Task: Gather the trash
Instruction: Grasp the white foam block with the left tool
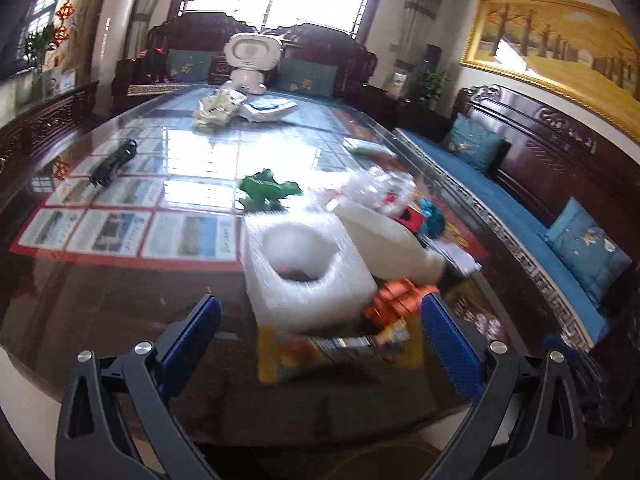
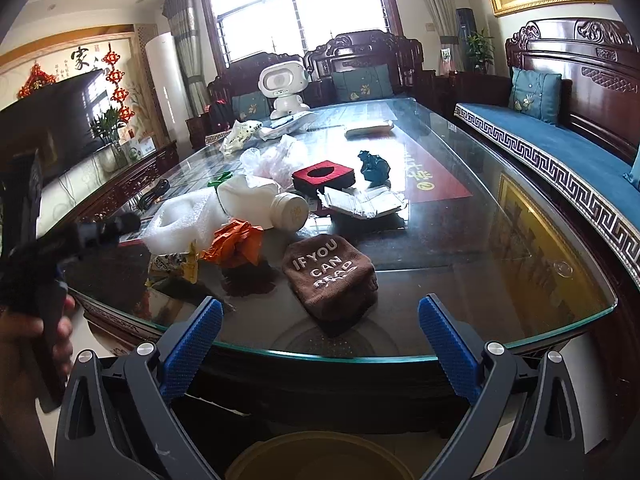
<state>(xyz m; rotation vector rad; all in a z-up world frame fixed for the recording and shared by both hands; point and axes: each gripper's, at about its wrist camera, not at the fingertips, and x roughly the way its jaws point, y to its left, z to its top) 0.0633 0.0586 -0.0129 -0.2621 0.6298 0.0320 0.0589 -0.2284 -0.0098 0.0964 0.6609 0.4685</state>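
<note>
Your left gripper [image 1: 320, 320] has its blue pads spread wide with nothing between them, hanging over the near edge of the glass-topped table [image 1: 120, 288]. Your right gripper [image 2: 320, 320] is just as wide open and empty, sitting lower, in front of the table edge.

The brown cloth [image 2: 330, 278] printed "IF YOU CAN READ" only shows in the right view, closest to that gripper, so let's use it as the landmark. Left of it sit the crumpled orange wrapper [image 2: 236, 242] and a yellow snack packet [image 2: 174, 266]. In the left view those two are right by the fingers: orange wrapper [image 1: 400, 300] and packet [image 1: 288, 354].

Behind the cloth lies a white plastic bottle [image 2: 264, 204] on its side, with a white foam sheet [image 2: 184, 220] to its left. The left view is blurry there, but the foam [image 1: 308, 268] is nearest.

Further back from the cloth: crumpled white paper [image 2: 362, 202], a red-and-black box [image 2: 324, 176], a dark teal paper wad [image 2: 374, 168] and clear plastic bags [image 2: 276, 158]. A green scrap [image 1: 268, 190] shows clearly only in the left view.

Farthest is a white toy robot [image 2: 285, 90]. The right view alone catches your left hand [image 2: 28, 332] gripping its handle.
</note>
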